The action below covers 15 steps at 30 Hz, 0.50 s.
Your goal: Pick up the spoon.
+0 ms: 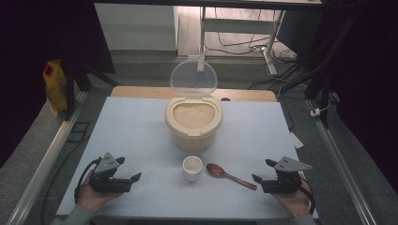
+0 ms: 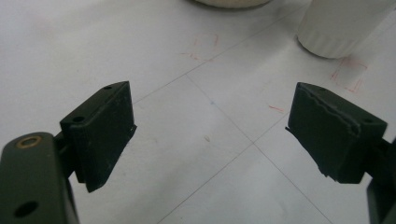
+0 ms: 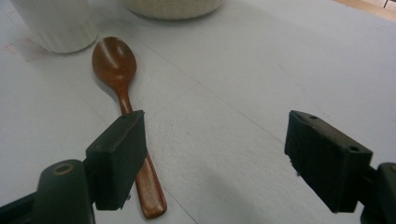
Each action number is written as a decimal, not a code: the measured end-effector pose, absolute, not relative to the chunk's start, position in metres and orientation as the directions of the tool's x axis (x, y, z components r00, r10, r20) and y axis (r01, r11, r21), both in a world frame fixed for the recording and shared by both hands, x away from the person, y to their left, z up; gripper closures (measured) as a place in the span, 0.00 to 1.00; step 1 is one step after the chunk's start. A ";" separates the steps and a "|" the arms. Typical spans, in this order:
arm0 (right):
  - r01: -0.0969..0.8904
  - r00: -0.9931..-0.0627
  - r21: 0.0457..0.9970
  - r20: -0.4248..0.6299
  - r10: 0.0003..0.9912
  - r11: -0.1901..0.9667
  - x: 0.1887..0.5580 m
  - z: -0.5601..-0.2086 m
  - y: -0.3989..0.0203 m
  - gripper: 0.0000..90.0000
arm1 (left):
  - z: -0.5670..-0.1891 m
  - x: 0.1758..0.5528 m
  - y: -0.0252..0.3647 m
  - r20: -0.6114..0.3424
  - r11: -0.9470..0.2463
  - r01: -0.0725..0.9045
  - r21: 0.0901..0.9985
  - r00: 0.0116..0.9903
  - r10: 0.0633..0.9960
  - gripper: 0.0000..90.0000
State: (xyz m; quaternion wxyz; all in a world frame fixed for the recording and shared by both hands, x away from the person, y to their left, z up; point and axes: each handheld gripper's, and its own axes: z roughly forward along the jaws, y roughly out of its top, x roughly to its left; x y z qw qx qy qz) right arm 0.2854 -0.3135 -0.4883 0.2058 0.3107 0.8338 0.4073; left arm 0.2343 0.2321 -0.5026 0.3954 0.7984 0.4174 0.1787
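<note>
A cream container of rice [image 1: 193, 118] stands mid-table with its clear lid [image 1: 193, 77] tipped up behind it. In front of it stands a small white cup [image 1: 192, 168] [image 2: 337, 25] [image 3: 55, 22]. A brown wooden spoon [image 1: 230, 175] [image 3: 125, 95] lies to the cup's right, bowl toward the cup. My left gripper [image 1: 129, 169] [image 2: 211, 133] rests open at the front left, nothing between its jaws. My right gripper [image 1: 264, 170] [image 3: 215, 158] rests open at the front right; the spoon's handle end lies just beside its left jaw.
A white sheet [image 1: 131, 126] covers the table. A yellow bag [image 1: 55, 86] stands on the floor at far left. Metal rails [image 1: 47, 154] run along both table sides. A hand holds each gripper at the front edge.
</note>
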 end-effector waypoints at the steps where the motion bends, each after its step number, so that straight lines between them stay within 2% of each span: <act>1: 0.352 -0.722 0.807 -0.089 0.687 0.474 0.285 -0.488 -0.313 0.24 | -0.503 0.234 0.232 -0.045 -0.338 0.525 0.781 0.587 0.809 0.16; 15: 0.373 -0.724 0.797 -0.071 0.686 0.475 0.284 -0.484 -0.313 0.29 | -0.501 0.234 0.230 -0.040 -0.340 0.517 0.785 0.591 0.806 0.16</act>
